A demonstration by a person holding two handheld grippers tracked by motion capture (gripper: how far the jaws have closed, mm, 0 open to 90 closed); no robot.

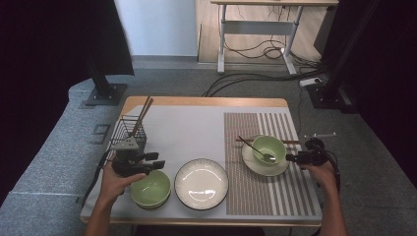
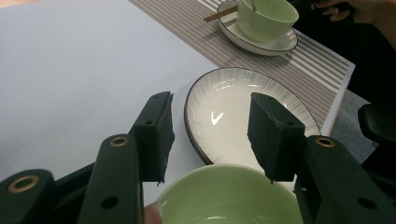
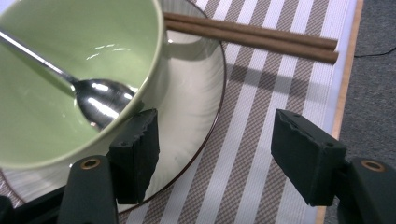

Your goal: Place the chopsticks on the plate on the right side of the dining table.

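Note:
A green bowl (image 1: 150,189) sits at the table's front left, and my left gripper (image 1: 153,163) hovers open just above its far rim (image 2: 224,189). Beyond its jaws lies a white plate (image 2: 238,112), centred at the front of the table (image 1: 201,183). On the striped placemat a second green bowl (image 1: 268,148) holding a metal spoon (image 3: 95,95) rests on a white saucer (image 3: 191,93). My right gripper (image 1: 291,158) stands open at that saucer's right edge, one jaw over the saucer, the other over the mat. Brown chopsticks (image 3: 252,37) lie behind the bowl.
A black wire basket (image 1: 129,132) with chopsticks standing in it is at the back left. The striped placemat (image 1: 275,191) covers the table's right part. A white mat (image 1: 187,132) covers the rest. The table's right edge is close to my right gripper.

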